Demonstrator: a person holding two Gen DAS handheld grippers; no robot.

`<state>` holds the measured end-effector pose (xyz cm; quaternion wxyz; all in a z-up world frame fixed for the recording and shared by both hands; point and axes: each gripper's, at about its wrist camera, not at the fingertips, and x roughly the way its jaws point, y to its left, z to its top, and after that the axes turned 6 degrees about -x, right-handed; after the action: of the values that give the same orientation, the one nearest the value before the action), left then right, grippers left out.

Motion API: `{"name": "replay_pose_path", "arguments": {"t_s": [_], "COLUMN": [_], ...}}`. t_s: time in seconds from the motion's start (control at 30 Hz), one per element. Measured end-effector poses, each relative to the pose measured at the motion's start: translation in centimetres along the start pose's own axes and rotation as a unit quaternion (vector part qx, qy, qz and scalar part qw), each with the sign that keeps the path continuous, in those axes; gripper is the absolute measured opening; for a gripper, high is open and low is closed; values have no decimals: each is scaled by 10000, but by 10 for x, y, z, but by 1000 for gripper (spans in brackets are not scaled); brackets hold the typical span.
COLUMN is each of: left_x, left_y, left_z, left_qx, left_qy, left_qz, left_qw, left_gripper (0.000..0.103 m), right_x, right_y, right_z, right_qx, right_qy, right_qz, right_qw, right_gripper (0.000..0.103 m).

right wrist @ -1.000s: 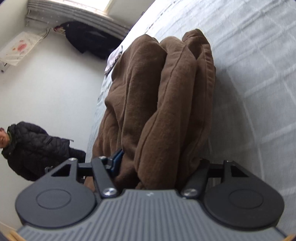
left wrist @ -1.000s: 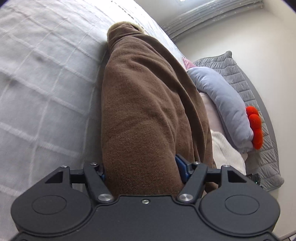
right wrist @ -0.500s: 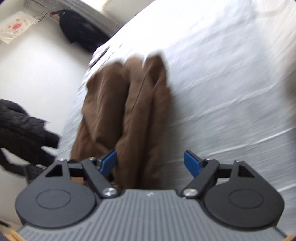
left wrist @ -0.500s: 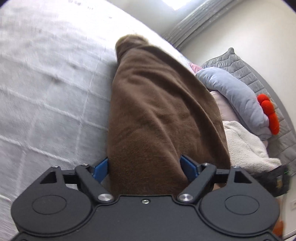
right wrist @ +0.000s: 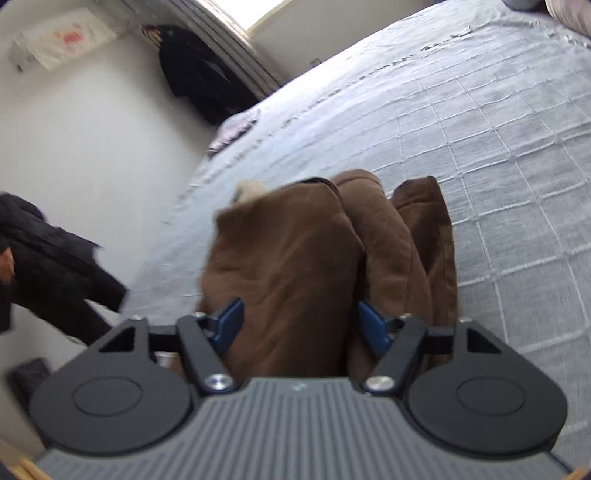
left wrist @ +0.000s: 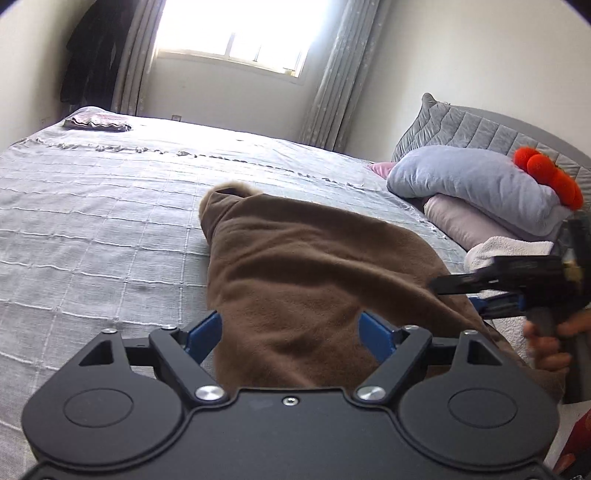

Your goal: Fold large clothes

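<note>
— On the wide grey bedspread with the raised white grid point(left wrist: 92, 236), what lay there?

— A bulky brown fleece garment point(left wrist: 303, 280), bunched into a long roll; its far end, a rounded opening, pointed toward the window point(left wrist: 236, 33), and its near end ran in between the blue-padded fingers of the left gripper point(left wrist: 291, 328).

— Were those jaws shut on it?

— No; they stood apart, one blue pad on each side of the cloth; whether the pads touched the fleece, I could not tell.

— And the right gripper point(right wrist: 297, 323)?

— Its own camera showed the same; jaws spread, a thick fold of the garment between them, two more folds lying outside the right finger on the bedspread; the picture was somewhat blurred.

— Could the left camera see it?

— Yes; at the garment's right edge, held in a hand point(left wrist: 546, 343), its dark fingers reaching over the brown cloth.

— What else was near the garment?

— To its right, toward the grey quilted headboard point(left wrist: 480, 129), a pale blue pillow point(left wrist: 469, 181) lay on a pink one point(left wrist: 465, 221), with a red-orange plush thing point(left wrist: 550, 175) on top; a white fluffy towel point(left wrist: 506, 247) lay just below them; well beyond the garment, at the far corner of the bedspread, sat a small folded cloth point(left wrist: 98, 122); off the bedspread's edge stood a person in a black padded jacket point(right wrist: 48, 266).
</note>
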<state>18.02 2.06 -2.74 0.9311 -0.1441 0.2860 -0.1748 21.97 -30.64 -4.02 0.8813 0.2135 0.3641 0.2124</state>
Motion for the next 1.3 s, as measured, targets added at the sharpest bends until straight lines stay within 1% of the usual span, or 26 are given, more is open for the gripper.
{"name": "replay_pose_path", "arguments": {"t_s": [0.03, 0.1, 0.17, 0.2, 0.27, 0.3, 0.37, 0.43, 0.47, 0.5, 0.53, 0.57, 0.6, 0.67, 0.73, 0.8, 0.93, 0.97, 1.0, 1.07, 1.1, 1.13, 1.17, 1.2, 1.27, 1.3], "left_x": [4, 12, 14, 15, 13, 17, 27, 49, 55, 60, 60, 58, 56, 58, 63, 71, 91, 97, 105, 125, 135, 144, 153, 161, 176, 184], "left_y": [-1, -2, -5, -6, -10, -12, -21, -32, -39, -46, -50, -51, -48, -43, -42, -42, -43, -44, -43, -40, -38, -37, -36, -37, -41, -43], "left_z": [-1, 1, 6, 10, 18, 21, 19, 6, -4, -12, -15, -14, -10, 1, 13, 24, 45, 49, 53, 56, 57, 57, 58, 58, 56, 54], "left_qx": [16, 66, 152, 184, 187, 160, 207, 486, 797, 1164, 1421, 1507, 1467, 1372, 1434, 1548, 1575, 1612, 1655, 1737, 1762, 1774, 1817, 1908, 2131, 2235], "left_qy": [-19, -67, -222, -330, -480, -474, -309, 105, 105, 140, 131, 107, 112, 102, 5, -116, -320, -359, -381, -352, -308, -236, -172, -170, -148, -158], "left_qz": [14, 68, 106, 45, -172, -247, -475, -524, -432, -283, -213, -259, -322, -365, -245, -105, 29, 111, 197, 407, 498, 543, 584, 648, 759, 834], "left_qw": [10000, 9999, 9996, 9993, 9985, 9984, 9982, 9974, 9958, 9927, 9895, 9882, 9886, 9898, 9894, 9878, 9870, 9862, 9853, 9833, 9826, 9824, 9815, 9793, 9740, 9710], "left_gripper": [81, 78, 78, 78, 72, 71, 71, 70, 71, 71, 71, 71, 71, 71, 71, 71, 71, 71, 71, 71, 72, 72, 72, 73, 73, 75], "right_x": [10, 18, 7, -4, -25, -30, -21, 1, 9, 11, 8, 1, -6, -22, -34, -42, -27, -16, -6, 20, 33, 45, 54, 62, 72, 75], "right_y": [0, 5, 21, 33, 47, 45, 18, -14, -26, -35, -38, -38, -33, -14, 7, 33, 75, 79, 81, 76, 69, 58, 46, 31, 2, -8], "right_z": [0, 1, 2, 2, 7, 11, 17, 9, 1, -8, -15, -19, -20, -18, -12, -4, 10, 13, 14, 16, 17, 18, 18, 19, 21, 22], "right_qx": [-47, -277, -748, -1045, -1384, -1428, -1128, -932, -932, -925, -908, -924, -1001, -1263, -1514, -1776, -2050, -2061, -2073, -2112, -2111, -2069, -2006, -1915, -1535, -1426], "right_qy": [-59, -237, -591, -863, -1265, -1310, -1102, -746, -615, -592, -675, -733, -769, -937, -1121, -1284, -1370, -1361, -1355, -1282, -1228, -1168, -1109, -1037, -889, -887], "right_qz": [-126, -328, -503, -518, -583, -640, -777, -1172, -1325, -1452, -1534, -1541, -1570, -1810, -1922, -1892, -1781, -1767, -1804, -2067, -2261, -2493, -2733, -2875, -2761, -2737], "right_qw": [9999, 9988, 9942, 9894, 9805, 9789, 9844, 9859, 9849, 9833, 9817, 9810, 9795, 9708, 9631, 9572, 9526, 9528, 9519, 9467, 9430, 9388, 9342, 9327, 9446, 9470], "right_gripper": [50, 27, 17, 16, 15, 15, 16, 25, 41, 58, 65, 68, 68, 68, 68, 68, 67, 63, 56, 49, 43, 40, 39, 40, 40, 40]}}
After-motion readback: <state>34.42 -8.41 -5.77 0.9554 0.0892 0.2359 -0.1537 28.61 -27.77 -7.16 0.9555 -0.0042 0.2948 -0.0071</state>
